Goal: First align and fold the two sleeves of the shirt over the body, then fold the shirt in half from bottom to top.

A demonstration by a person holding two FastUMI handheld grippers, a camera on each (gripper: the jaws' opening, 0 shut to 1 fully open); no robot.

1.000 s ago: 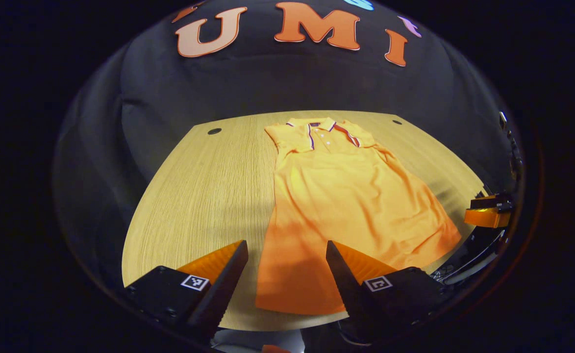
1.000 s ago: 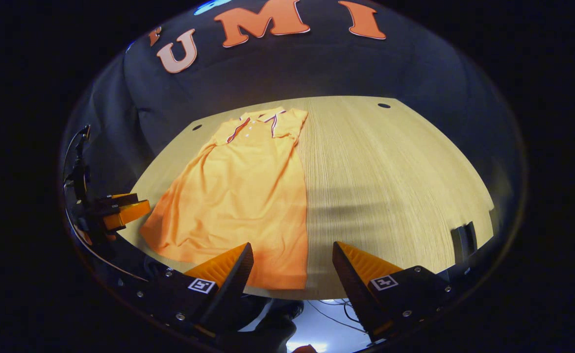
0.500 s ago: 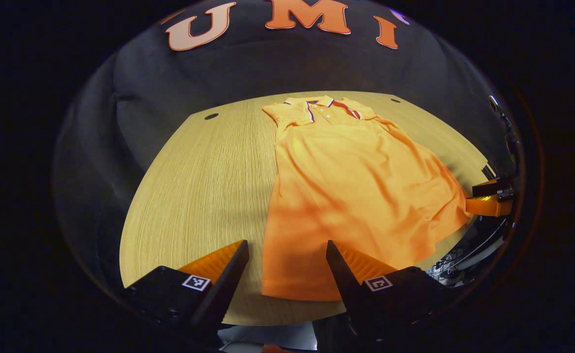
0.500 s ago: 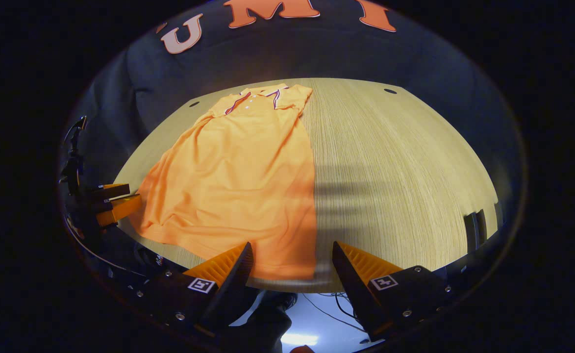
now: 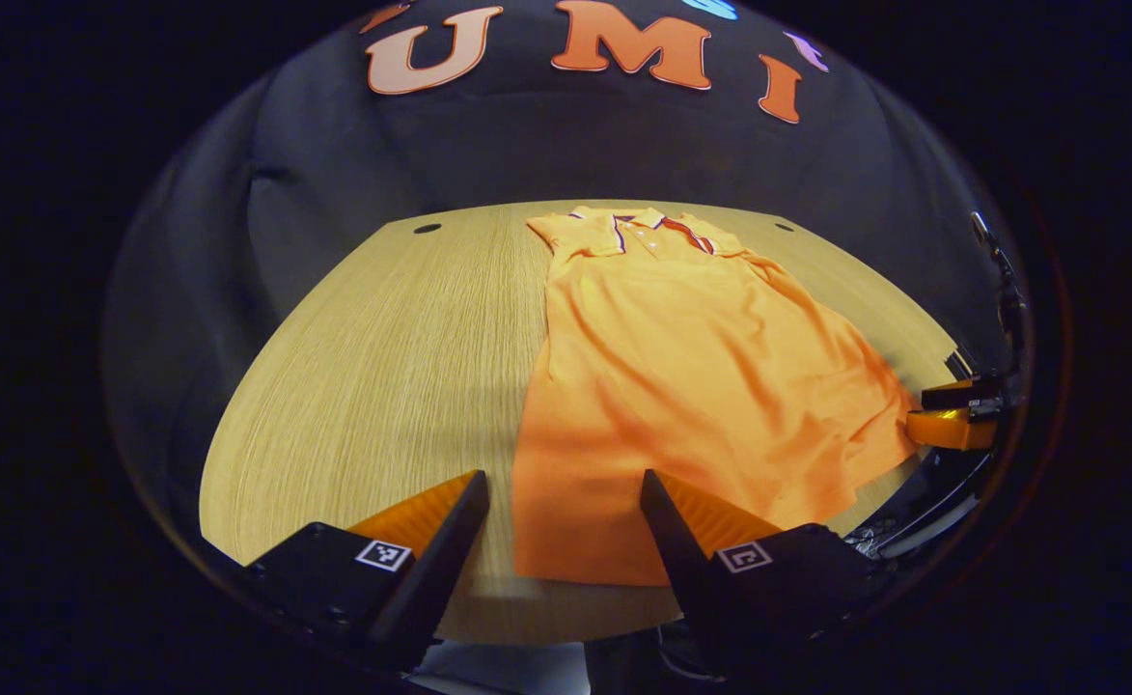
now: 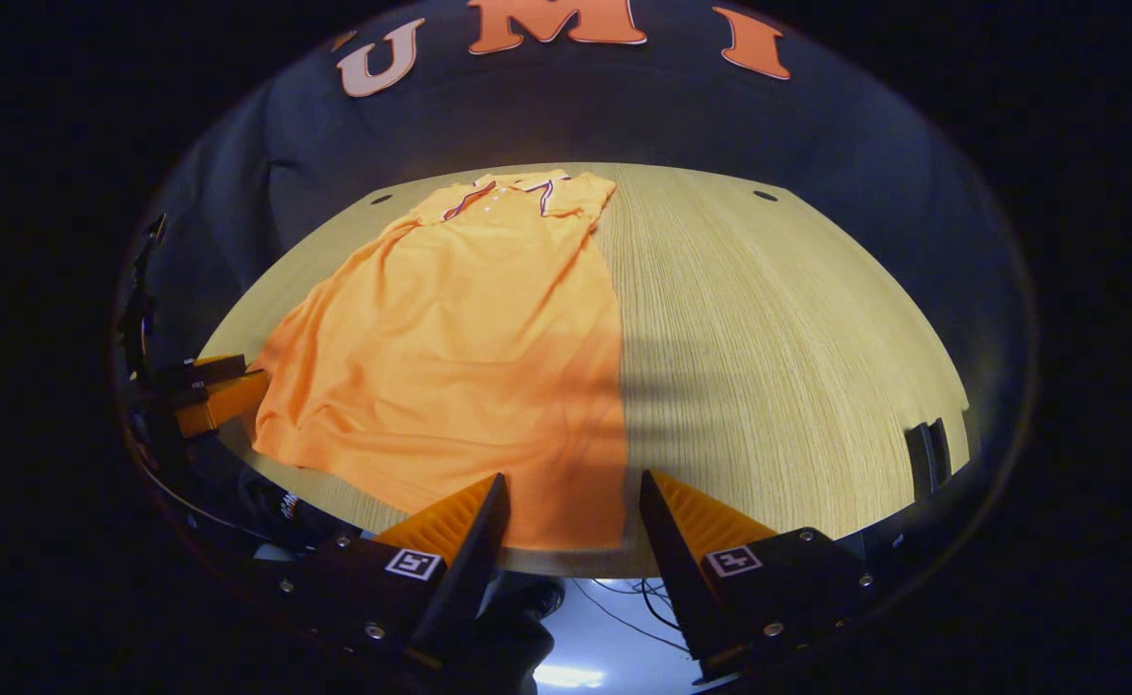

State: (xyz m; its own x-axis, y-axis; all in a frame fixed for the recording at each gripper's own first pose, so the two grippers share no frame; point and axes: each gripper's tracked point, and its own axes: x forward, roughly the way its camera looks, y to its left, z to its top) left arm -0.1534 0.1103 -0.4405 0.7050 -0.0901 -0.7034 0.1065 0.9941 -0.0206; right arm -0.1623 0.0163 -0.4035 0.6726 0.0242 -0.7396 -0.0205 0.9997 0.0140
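Orange shirt [image 5: 691,386] flat on table [image 5: 382,386], collar far.

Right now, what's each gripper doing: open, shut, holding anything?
Left gripper: open, holding nothing, over the shirt's bottom hem.
Right gripper: open, holding nothing, at the hem's other corner.

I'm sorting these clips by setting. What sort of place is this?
Probably a recording booth, not a home: black cloth wall curves close behind a pale wood-grain table with round cable holes. On it lies just an orange polo shirt. Loose cables show below the table's near edge.
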